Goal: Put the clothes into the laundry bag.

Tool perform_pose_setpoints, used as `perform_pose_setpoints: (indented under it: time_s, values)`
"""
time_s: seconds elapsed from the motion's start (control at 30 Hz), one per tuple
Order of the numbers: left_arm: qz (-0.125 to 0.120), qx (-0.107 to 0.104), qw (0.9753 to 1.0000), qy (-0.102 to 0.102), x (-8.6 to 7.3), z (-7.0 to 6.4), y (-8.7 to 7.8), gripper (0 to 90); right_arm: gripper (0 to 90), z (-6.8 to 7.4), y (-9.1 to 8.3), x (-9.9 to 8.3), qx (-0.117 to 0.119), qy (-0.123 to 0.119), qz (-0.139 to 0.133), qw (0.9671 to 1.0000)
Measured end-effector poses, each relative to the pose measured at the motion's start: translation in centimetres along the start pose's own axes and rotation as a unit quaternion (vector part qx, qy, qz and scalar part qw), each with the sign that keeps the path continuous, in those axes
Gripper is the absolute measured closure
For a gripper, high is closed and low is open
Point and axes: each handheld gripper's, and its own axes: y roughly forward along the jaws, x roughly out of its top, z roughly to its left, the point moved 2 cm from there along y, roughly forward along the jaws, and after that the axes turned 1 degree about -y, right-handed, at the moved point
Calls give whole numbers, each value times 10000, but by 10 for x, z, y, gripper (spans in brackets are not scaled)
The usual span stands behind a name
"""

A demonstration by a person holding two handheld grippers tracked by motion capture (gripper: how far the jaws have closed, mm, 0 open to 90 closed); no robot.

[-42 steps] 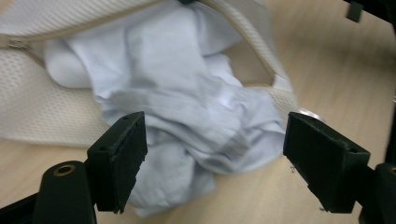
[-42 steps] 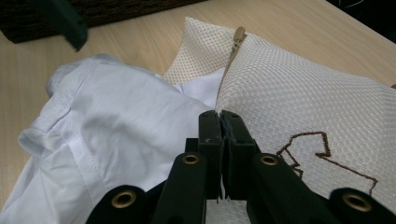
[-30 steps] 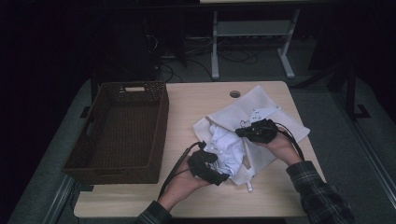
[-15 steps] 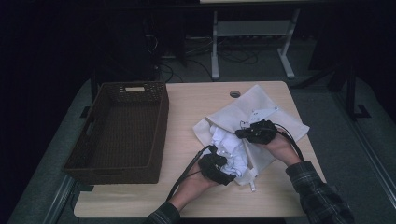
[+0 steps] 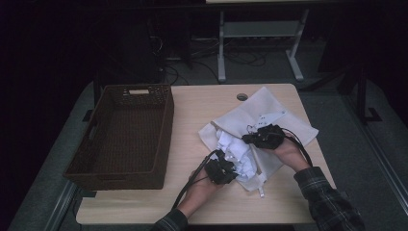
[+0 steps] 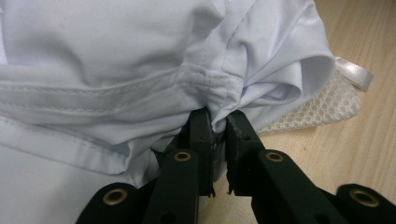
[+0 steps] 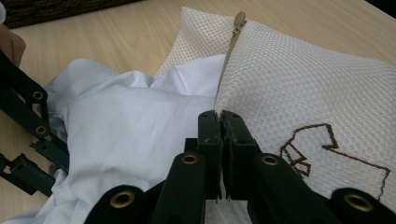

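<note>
The left gripper (image 5: 225, 169) is pinching a fold of the white shirt (image 5: 235, 153) between nearly closed jaws; in the left gripper view the cloth (image 6: 140, 70) is bunching just above the jaw tips, with a stitched seam running across it; the left hand (image 5: 204, 185) is coming in from the bottom edge of the high view.

The right gripper (image 5: 257, 137) is pinching the edge of the mesh bag (image 5: 260, 108) at its opening, jaws pressed together on the fabric; in the right gripper view the bag (image 7: 299, 88) is lying to the right of the jaws, its zipper tape (image 7: 231, 51) running upward from the jaw tips, a brown embroidered outline (image 7: 322, 149) showing on its face; the shirt (image 7: 126, 135) is spilling out of the bag to the left of the jaws, and the left gripper (image 7: 28, 135) is showing at the left edge.

The shirt is lying crumpled on the tabletop (image 5: 192, 125), partly inside the bag and partly out, between the two grippers; the bag is lying flat on the right half of the tabletop, its far corner close to a round grommet hole (image 5: 242, 96).

A dark wicker basket (image 5: 96, 144) is standing on the left half of the tabletop, well apart from the bag.
</note>
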Motion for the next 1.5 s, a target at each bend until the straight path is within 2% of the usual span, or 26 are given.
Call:
perform_pose_setpoints:
  time_s: [0.2,0.33,0.4,0.7,0.87,1.03,1.17,1.2,1.3,1.5]
  values:
    - [-11,-24,10000,-21,0,1,0,839,703,4,-8,-2,43,153,-50,9999]
    - [-13,-33,10000,-25,-1,1,0,839,619,10,-17,-11,64,368,-2,9993]
    - [-36,-44,10000,-52,-1,2,0,838,597,14,-22,-17,53,513,37,9987]
    - [-61,-91,9999,-109,-1,3,0,839,577,32,-37,-47,-65,885,259,9957]
    - [-61,-124,9998,-145,-1,3,0,839,590,44,-37,-61,5,993,414,9942]
    - [-59,-155,9997,-159,-2,4,-1,839,616,48,-33,-69,7,1103,541,9924]
    - [-143,-194,9995,-212,-1,4,-3,844,734,49,-27,-70,2,1085,634,9921]
    - [-175,-209,9994,-224,-1,4,-4,845,789,50,-26,-70,-8,1079,640,9921]
    - [-266,-241,9991,-242,1,3,-9,848,860,49,-28,-70,-13,1054,594,9927]
    - [-493,-308,9981,-225,5,-1,-18,847,883,50,-34,-66,-88,959,461,9943]
